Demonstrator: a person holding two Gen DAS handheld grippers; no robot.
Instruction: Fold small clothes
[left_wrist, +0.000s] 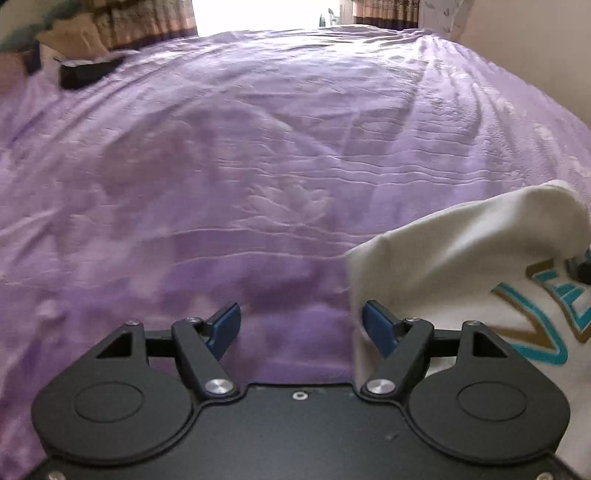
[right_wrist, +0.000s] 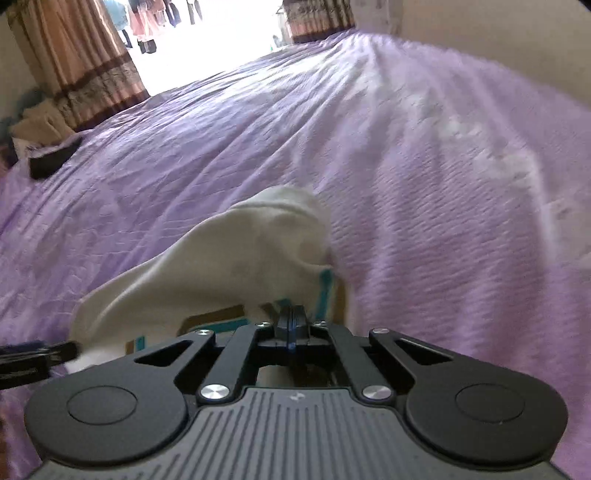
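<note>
Cream shirt (right_wrist: 236, 266) lay bunched at lower centre on the purple bed (right_wrist: 443, 184). Right hand-held gripper (right_wrist: 294, 325) pinched its printed part; left hand-held gripper (left_wrist: 301, 325) stood spread beside its edge — best to catch that edge before lifting.

One cream garment (left_wrist: 443, 251), two hand-held grippers (left_wrist: 301, 325).

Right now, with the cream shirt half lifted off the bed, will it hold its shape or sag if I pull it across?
The cream shirt looks soft: it drapes in loose folds, so it will probably sag. The right hand-held gripper is shut on one point, so the rest likely trails and bunches. The wrinkled purple bedspread may drag on it. The left hand-held gripper is open beside its edge.
</note>
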